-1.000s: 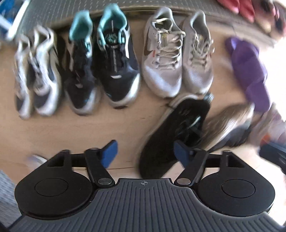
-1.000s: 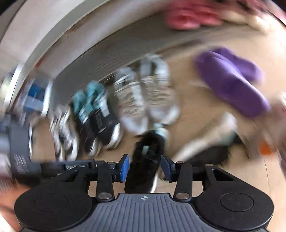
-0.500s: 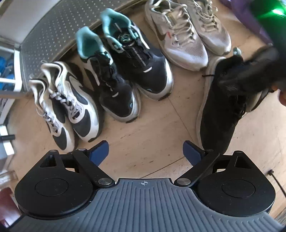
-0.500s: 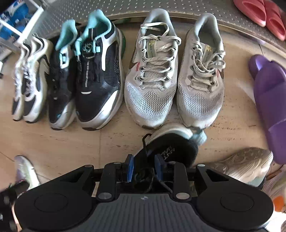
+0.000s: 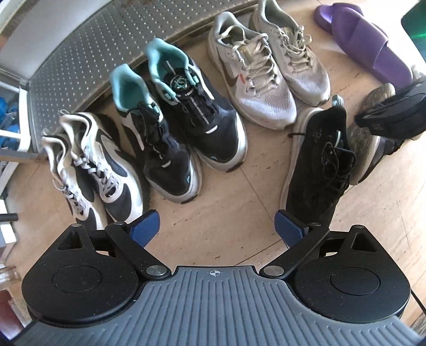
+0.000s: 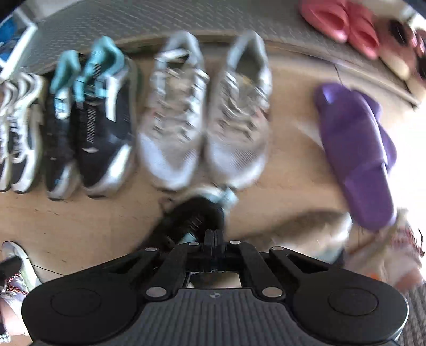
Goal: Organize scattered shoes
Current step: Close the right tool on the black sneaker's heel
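Tan tiled floor (image 5: 226, 213) carries paired sneakers, a lone black sneaker (image 5: 316, 165) and purple slides (image 5: 364, 40).

The right wrist view is smeared, so the grey sneakers (image 6: 205, 119) lose their lace detail. The black shoe (image 6: 191, 221) vanishes under the right tool (image 6: 213, 238), so whether anything is pinched there I cannot tell. The pink slippers (image 6: 343, 24) run off the top edge.

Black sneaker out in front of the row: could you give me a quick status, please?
Left gripper open, empty, opening wider. Right gripper shut at black sneaker, grip unclear. Grey pair close behind.
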{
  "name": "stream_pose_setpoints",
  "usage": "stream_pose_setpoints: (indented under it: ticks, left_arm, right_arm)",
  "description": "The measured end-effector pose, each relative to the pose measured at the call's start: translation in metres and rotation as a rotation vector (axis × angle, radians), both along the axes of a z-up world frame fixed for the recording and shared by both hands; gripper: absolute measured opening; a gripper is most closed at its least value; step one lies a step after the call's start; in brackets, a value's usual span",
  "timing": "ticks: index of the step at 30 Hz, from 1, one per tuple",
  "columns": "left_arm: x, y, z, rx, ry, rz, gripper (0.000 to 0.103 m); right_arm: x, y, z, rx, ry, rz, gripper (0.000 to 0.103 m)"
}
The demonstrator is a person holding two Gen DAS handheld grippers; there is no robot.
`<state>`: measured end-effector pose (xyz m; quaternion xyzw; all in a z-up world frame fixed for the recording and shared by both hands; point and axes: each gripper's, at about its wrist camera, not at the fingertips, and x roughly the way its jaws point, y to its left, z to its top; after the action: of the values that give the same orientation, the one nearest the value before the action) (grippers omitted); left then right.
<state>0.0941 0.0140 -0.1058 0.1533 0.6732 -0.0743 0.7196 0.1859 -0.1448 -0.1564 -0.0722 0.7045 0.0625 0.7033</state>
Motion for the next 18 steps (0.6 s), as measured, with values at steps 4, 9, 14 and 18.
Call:
stream_pose_setpoints:
  ticks: [4, 9, 14, 18]
  left_arm:
    - [-0.002, 0.003, -0.001, -0.005, 0.004, 0.009, 0.096]
    - [0.001, 0.005, -0.004, 0.001, 0.013, 0.023, 0.096]
    - [0.003, 0.004, -0.001, -0.012, 0.004, 0.023, 0.096]
    - [0.003, 0.005, -0.001, -0.007, 0.000, 0.024, 0.096]
  right_arm:
    - [0.005, -0.001, 0.002, 0.195, -0.019, -0.084, 0.033]
    - [0.003, 0.036, -0.036, 0.118, 0.058, 0.044, 0.033]
    - [-0.005, 0.057, -0.054, 0.018, 0.078, 0.148, 0.005]
    - [-0.020, 0.062, -0.036, -0.066, 0.061, 0.260, 0.001]
